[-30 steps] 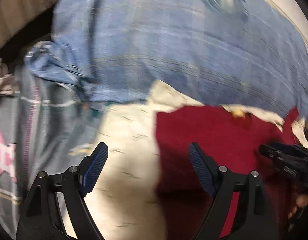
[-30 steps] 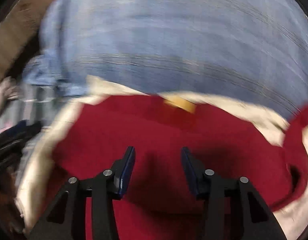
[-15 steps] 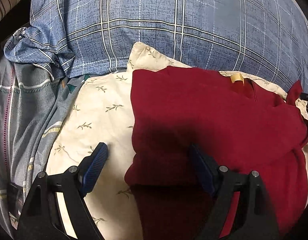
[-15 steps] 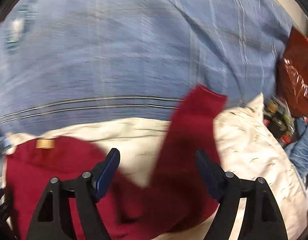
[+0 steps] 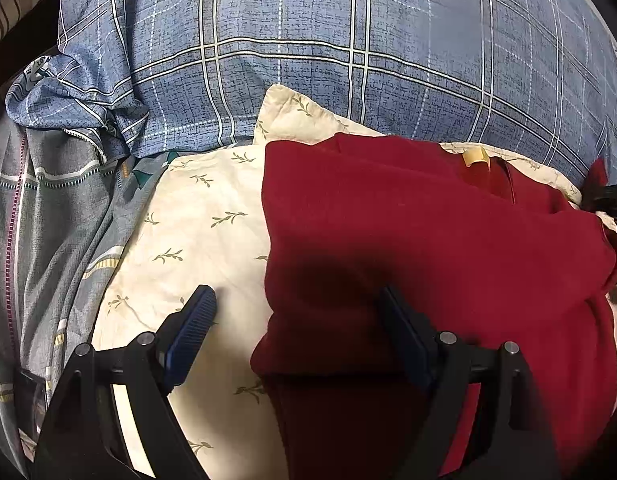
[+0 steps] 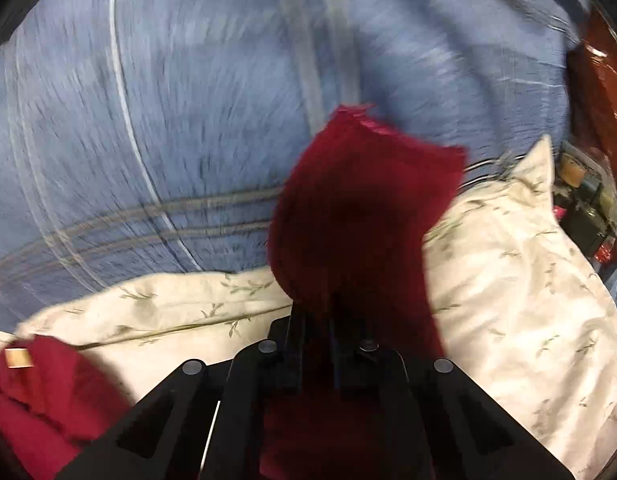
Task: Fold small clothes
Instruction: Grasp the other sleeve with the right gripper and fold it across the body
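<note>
right wrist view: the right gripper (image 6: 314,312), spread wide half a second ago over the sleeve (image 6: 364,200) of the dark red sweater (image 6: 36,392), is now clenched on that sleeve and lifts it off the cream leaf-print pillow (image 6: 508,280), blur suggesting it is swinging. left wrist view barely differs: the left gripper (image 5: 296,328) remains released, straddling the sweater's (image 5: 428,248) already-folded left edge against the blue plaid bedding (image 5: 308,40). likely the second sleeve is about to be folded across the body.
</note>
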Available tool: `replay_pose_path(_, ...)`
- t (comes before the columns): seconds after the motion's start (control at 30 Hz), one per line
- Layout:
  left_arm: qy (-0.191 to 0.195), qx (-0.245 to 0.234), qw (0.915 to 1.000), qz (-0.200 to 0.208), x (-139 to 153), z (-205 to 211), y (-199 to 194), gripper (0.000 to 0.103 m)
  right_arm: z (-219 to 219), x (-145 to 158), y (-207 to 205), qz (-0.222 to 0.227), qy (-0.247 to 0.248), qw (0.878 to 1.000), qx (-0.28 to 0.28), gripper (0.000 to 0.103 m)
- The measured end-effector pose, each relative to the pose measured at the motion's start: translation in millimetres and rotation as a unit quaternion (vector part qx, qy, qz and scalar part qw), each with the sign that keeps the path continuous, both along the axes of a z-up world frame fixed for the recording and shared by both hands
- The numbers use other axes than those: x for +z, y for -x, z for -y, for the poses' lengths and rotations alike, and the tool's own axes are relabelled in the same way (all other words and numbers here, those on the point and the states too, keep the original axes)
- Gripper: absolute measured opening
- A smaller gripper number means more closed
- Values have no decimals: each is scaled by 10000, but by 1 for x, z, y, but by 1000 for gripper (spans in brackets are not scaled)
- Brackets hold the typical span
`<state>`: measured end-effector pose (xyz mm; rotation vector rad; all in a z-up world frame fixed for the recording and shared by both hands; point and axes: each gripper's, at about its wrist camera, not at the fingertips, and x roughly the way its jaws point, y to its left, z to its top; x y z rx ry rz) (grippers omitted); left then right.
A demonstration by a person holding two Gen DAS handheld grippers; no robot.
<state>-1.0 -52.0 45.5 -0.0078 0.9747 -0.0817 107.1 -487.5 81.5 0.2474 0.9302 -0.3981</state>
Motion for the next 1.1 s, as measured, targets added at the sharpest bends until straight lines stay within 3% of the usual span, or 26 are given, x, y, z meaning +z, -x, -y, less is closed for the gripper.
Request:
replay_pose_path(0.17,5,52,9999,90,8,-1,2,84,34,64,60,961,-121,9953,-69,8)
replay_pose_path(0.4,218,435,9984,286,24,-26,0,84,71,176,142,2159,220,9762,-31,8)
replay_pose_path(0.5,341,584,9972,315,28,-38,0,84,59,203,155,2442,-24,9689,400,8)
replay_pose_path(0.67,414,686,9961,375,32,-47,1,84,-12,217,148,2595,-187,9496,1747,9)
replay_pose_path(0.77,471,756,9953,384,34,-53,1,84,-89,216,132,2495,-275,9313,2638,9)
replay_pose_path(0.87,542,808,9944,423,36,-58,2,84,-167,192,112,2289,-522,9066,3507,9)
replay_pose_path(0.93,610,822,9938,444,37,-61,1,84,-225,156,94,1976,-702,8919,4007,9)
replay_pose_path(1.03,782,759,9932,399,38,-63,0,84,-292,89,78,1362,-958,8823,4402,10)
replay_pose_path(1.1,897,733,9926,372,37,-63,-2,84,-325,46,74,890,-844,8801,4587,18)
